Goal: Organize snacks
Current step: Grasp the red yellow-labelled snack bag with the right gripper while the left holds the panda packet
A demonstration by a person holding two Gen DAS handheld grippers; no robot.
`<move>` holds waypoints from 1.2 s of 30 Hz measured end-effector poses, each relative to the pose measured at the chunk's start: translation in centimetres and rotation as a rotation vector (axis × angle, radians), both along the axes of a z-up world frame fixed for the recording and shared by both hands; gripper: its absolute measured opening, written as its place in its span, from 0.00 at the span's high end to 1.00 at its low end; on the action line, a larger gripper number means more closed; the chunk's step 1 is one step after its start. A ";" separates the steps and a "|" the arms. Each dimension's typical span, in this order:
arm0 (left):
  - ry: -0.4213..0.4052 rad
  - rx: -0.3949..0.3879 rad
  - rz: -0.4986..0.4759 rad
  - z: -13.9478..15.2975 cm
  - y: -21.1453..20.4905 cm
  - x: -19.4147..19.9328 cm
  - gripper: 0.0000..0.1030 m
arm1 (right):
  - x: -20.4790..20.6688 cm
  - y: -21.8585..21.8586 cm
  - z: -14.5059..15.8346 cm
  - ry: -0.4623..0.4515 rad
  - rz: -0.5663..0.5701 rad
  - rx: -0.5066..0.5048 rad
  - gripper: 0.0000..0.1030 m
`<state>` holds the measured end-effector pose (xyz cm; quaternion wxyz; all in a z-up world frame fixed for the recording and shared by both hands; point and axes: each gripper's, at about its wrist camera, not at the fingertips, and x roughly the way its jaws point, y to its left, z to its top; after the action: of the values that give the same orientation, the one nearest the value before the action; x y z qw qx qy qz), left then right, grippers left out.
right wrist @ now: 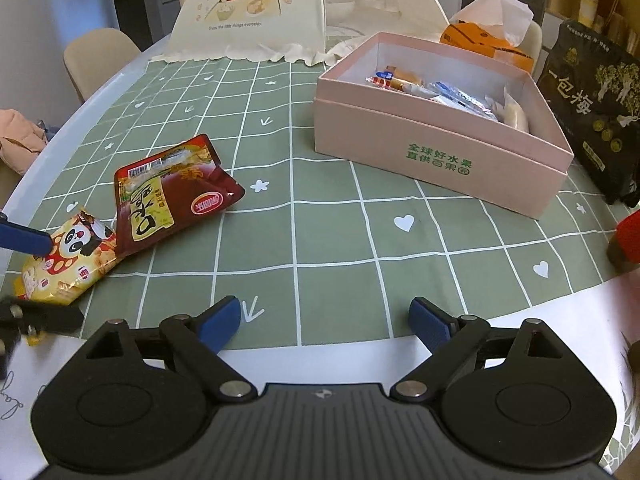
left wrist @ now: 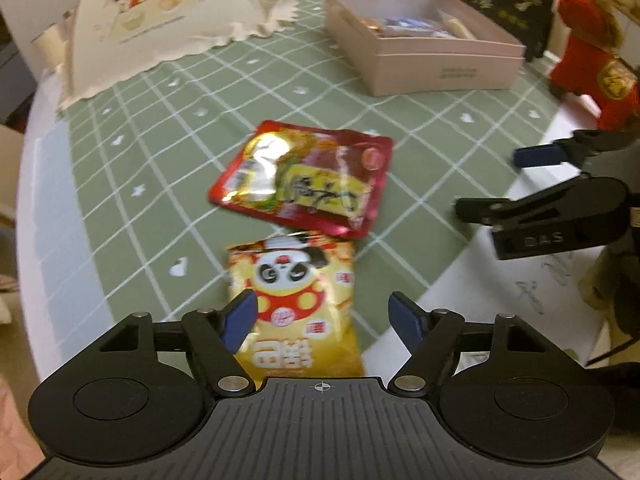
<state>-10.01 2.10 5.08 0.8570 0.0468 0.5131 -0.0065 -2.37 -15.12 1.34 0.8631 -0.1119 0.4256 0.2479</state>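
Note:
A yellow panda snack bag [left wrist: 298, 312] lies on the green checked tablecloth, between the open fingers of my left gripper [left wrist: 322, 316]; it also shows in the right wrist view [right wrist: 66, 264]. A red snack packet [left wrist: 304, 178] lies just beyond it, seen too in the right wrist view [right wrist: 172, 194]. A pink box [right wrist: 436, 152] with several wrapped snacks inside stands at the far right; the left wrist view shows it too [left wrist: 436, 68]. My right gripper [right wrist: 324, 326] is open and empty over the cloth's near edge, and appears in the left wrist view [left wrist: 488, 182].
A cream mesh food cover [right wrist: 280, 8] stands at the back. An orange tissue pack [right wrist: 488, 40] and a black bag [right wrist: 596, 112] sit behind and right of the box. A red plush toy [left wrist: 592, 60] stands at the right. The table edge [right wrist: 52, 140] curves at the left.

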 end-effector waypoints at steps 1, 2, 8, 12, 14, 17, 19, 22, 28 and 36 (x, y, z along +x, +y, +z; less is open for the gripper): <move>0.002 0.016 0.006 -0.1 0.1 0.1 0.25 | 0.0 0.0 0.0 -0.004 -0.001 0.001 0.09; 0.006 0.034 0.014 -0.3 0.2 0.1 0.25 | -0.1 0.1 -0.1 -0.006 -0.004 0.002 0.09; 0.058 -0.031 0.105 -1.6 3.0 0.3 0.23 | -0.1 0.1 -0.2 -0.009 -0.002 0.002 0.05; 0.049 -0.091 0.150 -1.9 4.2 0.2 0.24 | -0.3 0.0 -0.4 -0.010 0.001 0.005 0.00; 0.044 -0.096 0.141 -1.9 4.1 0.2 0.24 | -0.5 0.0 -0.5 -0.011 -0.012 0.007 0.00; 0.028 -0.088 0.117 -2.0 3.7 0.3 0.22 | -0.6 0.1 -0.6 -0.010 -0.032 0.002 0.00; 0.013 -0.102 0.124 -2.1 3.8 0.3 0.24 | -0.2 0.4 -0.4 0.016 -0.031 -0.017 0.00; 0.000 -0.143 0.128 -1.8 4.5 0.0 0.31 | 1.6 1.9 0.5 0.111 0.095 -0.053 0.09; -0.008 -0.192 0.166 -1.3 6.2 -1.4 0.32 | 3.9 6.2 2.9 0.067 0.221 0.029 0.09; -0.022 -0.236 0.210 -0.4 7.8 -2.2 0.32 | 5.5 13.5 1.0 0.104 0.380 0.011 0.07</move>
<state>-12.16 9.86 4.66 0.8580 -0.1080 0.5016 0.0235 3.08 -1.62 2.35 0.7782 -0.1725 0.4395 0.4141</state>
